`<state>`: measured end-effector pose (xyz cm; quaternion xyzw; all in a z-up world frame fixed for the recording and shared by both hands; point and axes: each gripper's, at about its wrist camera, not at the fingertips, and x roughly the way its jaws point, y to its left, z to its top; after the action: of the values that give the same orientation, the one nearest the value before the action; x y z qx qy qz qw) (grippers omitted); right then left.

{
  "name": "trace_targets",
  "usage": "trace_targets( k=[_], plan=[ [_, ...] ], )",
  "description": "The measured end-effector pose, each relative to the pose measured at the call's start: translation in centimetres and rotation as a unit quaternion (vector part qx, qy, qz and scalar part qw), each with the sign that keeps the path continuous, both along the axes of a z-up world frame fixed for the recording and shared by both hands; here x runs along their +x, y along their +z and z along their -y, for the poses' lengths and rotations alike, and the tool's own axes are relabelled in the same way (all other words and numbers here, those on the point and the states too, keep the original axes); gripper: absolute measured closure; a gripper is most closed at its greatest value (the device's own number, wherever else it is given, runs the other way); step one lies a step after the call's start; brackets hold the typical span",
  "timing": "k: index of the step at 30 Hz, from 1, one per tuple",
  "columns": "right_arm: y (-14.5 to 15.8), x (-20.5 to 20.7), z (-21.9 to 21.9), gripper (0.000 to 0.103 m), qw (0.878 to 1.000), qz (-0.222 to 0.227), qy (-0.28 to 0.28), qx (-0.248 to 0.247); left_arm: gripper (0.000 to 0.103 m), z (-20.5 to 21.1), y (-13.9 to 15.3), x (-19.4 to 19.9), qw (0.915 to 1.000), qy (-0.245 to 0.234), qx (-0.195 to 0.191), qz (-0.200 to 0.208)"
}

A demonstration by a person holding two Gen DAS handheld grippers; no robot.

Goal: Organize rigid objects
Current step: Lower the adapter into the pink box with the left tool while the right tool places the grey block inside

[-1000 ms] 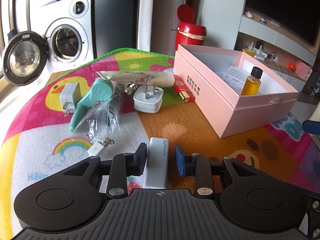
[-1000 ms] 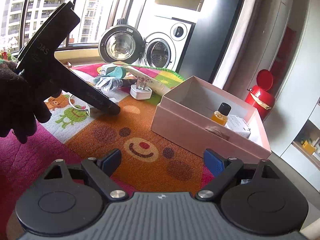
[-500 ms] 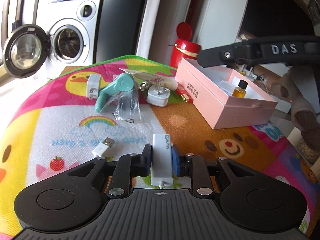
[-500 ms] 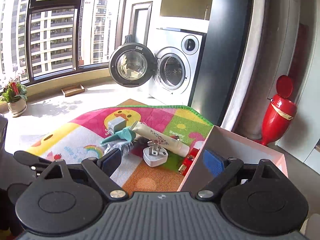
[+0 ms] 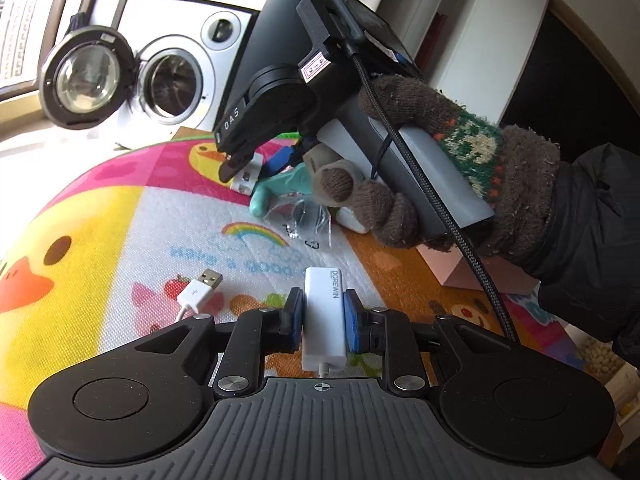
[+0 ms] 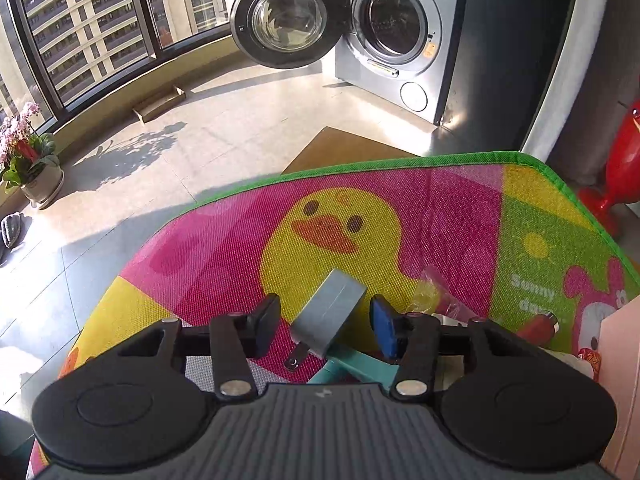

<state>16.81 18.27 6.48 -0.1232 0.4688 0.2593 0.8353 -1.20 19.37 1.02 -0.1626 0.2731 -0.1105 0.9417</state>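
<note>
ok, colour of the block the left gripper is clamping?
White power bank with grey lettering, held in the left gripper; clearest in the left wrist view.

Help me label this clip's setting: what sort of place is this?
Most likely a high-rise flat's laundry or balcony area: a front-loading washing machine with its door open, big windows facing apartment towers, and a children's play mat used as the work surface.

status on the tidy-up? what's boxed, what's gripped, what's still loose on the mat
Boxed: cannot tell; only a corner of the pink box shows. In hand: the left gripper is shut on the white power bank. The right gripper is open around the white wall charger, not yet gripped. Left loose on the mat: teal tool, plastic bag, USB plug.
</note>
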Motion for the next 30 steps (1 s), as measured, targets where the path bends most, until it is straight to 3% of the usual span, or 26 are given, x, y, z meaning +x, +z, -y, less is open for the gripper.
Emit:
trace_targets(
  k=[2, 6, 11, 16, 19, 23, 26, 30],
  plan=[
    [0.8, -0.9, 0.2, 0.083, 1.0, 0.008, 0.009, 0.002, 0.079, -0.1, -0.1, 0.0, 1.0, 0.0, -0.004, -0.001],
    [4.3, -4.0, 2.6, 0.083, 0.998, 0.028, 0.037, 0.034, 0.078, -0.1, -0.1, -0.1, 1.0, -0.001, -0.005, 0.0],
    [8.3, -10.1, 8.7, 0.083, 0.994, 0.061, 0.059, 0.068, 0.078, 0.2, -0.1, 0.0, 1.0, -0.003, 0.002, -0.003],
    [9.3, -15.4, 17.5, 0.083, 0.993, 0.096, 0.007, 0.065, 0.079, 1.9, 0.8, -0.6, 0.9989, -0.027, 0.037, 0.006],
    [9.2, -18.6, 22.6, 0.083, 0.989, 0.135, -0.035, 0.043, 0.079, 4.6, 1.8, -1.7, 0.995, -0.086, 0.05, 0.008],
    [8.8, -22.6, 28.6, 0.083, 0.984, 0.148, -0.089, 0.049, 0.079, 8.7, 3.4, -2.8, 0.9847, -0.164, 0.059, 0.003],
    [9.1, -25.4, 32.0, 0.083, 0.975, 0.18, -0.116, 0.058, 0.079, 11.1, 5.7, -2.9, 0.9791, -0.19, 0.069, 0.02],
    [9.6, -27.7, 35.6, 0.083, 0.963, 0.214, -0.141, 0.086, 0.079, 13.1, 10.5, -1.1, 0.9756, -0.194, 0.072, 0.073]
  ],
)
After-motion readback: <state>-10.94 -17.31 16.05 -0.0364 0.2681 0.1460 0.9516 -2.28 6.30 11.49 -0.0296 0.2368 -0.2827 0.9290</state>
